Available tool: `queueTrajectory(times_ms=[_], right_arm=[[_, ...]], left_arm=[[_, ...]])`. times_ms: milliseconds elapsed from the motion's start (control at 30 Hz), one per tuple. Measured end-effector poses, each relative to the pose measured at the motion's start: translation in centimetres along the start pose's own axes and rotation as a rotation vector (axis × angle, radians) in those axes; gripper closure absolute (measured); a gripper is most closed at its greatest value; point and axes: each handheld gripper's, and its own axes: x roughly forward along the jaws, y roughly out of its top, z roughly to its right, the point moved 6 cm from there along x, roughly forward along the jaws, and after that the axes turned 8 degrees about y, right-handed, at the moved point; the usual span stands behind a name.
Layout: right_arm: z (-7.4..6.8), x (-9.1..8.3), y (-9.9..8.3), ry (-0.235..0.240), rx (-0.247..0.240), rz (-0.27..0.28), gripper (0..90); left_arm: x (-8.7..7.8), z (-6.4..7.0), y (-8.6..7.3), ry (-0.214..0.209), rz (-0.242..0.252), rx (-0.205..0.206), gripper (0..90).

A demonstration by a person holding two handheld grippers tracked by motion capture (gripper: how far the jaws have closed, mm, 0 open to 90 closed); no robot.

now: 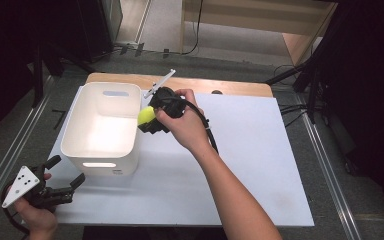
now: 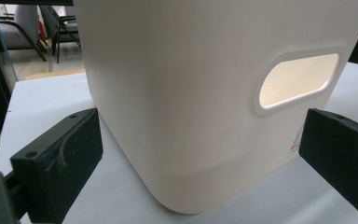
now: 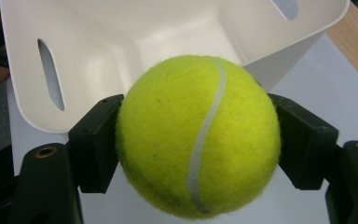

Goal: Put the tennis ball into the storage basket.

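A yellow-green tennis ball [image 1: 145, 116] [image 3: 198, 135] is clamped between the jaws of my right gripper [image 1: 149, 119] [image 3: 196, 144], held just above the right rim of a white plastic bin [image 1: 101, 131] [image 3: 121, 42]. The bin's inside looks bare. My left gripper [image 1: 66, 174] [image 2: 200, 158] rests near the table's front left corner, open, its jaws pointing at the bin's near wall [image 2: 191, 116] with the handle slot [image 2: 298, 81] in sight. Nothing sits between those jaws.
A white sheet [image 1: 250, 150] covers most of the wooden table [image 1: 230, 86]. Dark frame rails run along both sides of the table, and cables lie on the floor beyond the far edge.
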Motion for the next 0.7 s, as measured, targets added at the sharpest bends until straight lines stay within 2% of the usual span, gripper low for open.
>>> queueTrajectory(times_ms=[667,700], right_arm=[[-1.7,1.4,2.4,0.028,-0.04,0.0,23.5],[-1.7,1.5,2.6,0.031,-0.053,0.002,23.5]], left_arm=[[0.1,0.1,0.0,-0.001,0.0,-0.002,0.0],[0.0,0.0,0.0,0.0,0.0,-0.001,0.0]])
